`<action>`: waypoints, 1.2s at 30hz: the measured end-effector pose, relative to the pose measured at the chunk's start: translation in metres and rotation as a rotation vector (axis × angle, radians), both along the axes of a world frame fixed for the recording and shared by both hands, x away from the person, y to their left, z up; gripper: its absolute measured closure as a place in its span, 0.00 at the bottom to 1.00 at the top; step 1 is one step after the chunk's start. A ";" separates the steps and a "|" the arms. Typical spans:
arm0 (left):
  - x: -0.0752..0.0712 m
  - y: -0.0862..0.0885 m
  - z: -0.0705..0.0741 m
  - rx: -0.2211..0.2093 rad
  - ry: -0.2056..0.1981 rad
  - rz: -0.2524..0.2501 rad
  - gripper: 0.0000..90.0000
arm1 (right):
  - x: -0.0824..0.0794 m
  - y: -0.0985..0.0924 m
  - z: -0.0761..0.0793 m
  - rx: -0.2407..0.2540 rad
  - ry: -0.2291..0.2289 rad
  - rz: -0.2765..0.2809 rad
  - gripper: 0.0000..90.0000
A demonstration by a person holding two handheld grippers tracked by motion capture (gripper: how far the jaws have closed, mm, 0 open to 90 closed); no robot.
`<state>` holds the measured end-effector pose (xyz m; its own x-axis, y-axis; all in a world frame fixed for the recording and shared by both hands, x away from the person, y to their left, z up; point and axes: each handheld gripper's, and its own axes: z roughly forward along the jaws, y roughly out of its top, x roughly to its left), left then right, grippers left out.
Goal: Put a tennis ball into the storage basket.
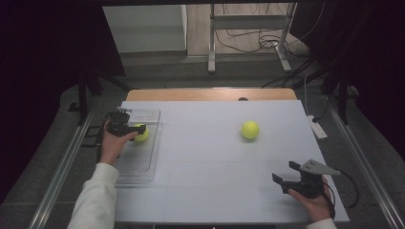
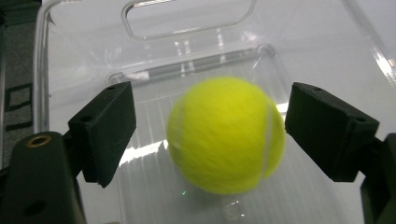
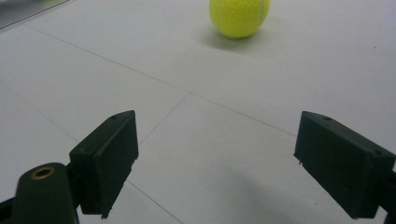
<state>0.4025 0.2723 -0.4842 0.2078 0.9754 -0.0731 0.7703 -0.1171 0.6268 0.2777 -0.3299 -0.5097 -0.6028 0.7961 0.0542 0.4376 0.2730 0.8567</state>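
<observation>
High view: the left claw (image 1: 136, 130) hangs over a clear plastic bin (image 1: 154, 162) at the left edge of the white tabletop (image 1: 205, 181), with a yellow-green tennis ball (image 1: 142, 133) right at its tip, inside the bin. Left gripper view settles the grip — the two black jaws stand spread, a gap on either side of the ball (image 2: 226, 135), neither pad touching it. The ball looks slightly blurred there and sits over the bin's ribbed clear floor (image 2: 154, 186), near the end wall with the handle cut-out. A second tennis ball (image 1: 250, 129) rests on the open tabletop, well apart from the bin. The right claw (image 1: 286, 174) lies low at the near right corner, jaws spread wide with nothing between them — that second ball (image 3: 239, 16) shows well ahead of it.
</observation>
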 end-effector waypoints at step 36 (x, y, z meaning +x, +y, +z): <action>-0.057 -0.025 0.024 -0.161 -0.188 -0.200 0.17 | -0.001 0.000 0.001 0.002 -0.003 -0.004 0.16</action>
<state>0.3450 0.2477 -0.4604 0.4189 0.8928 -0.1656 0.6108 -0.1421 0.7789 0.2771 -0.3296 -0.5092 -0.5996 0.7984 0.0539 0.4361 0.2696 0.8586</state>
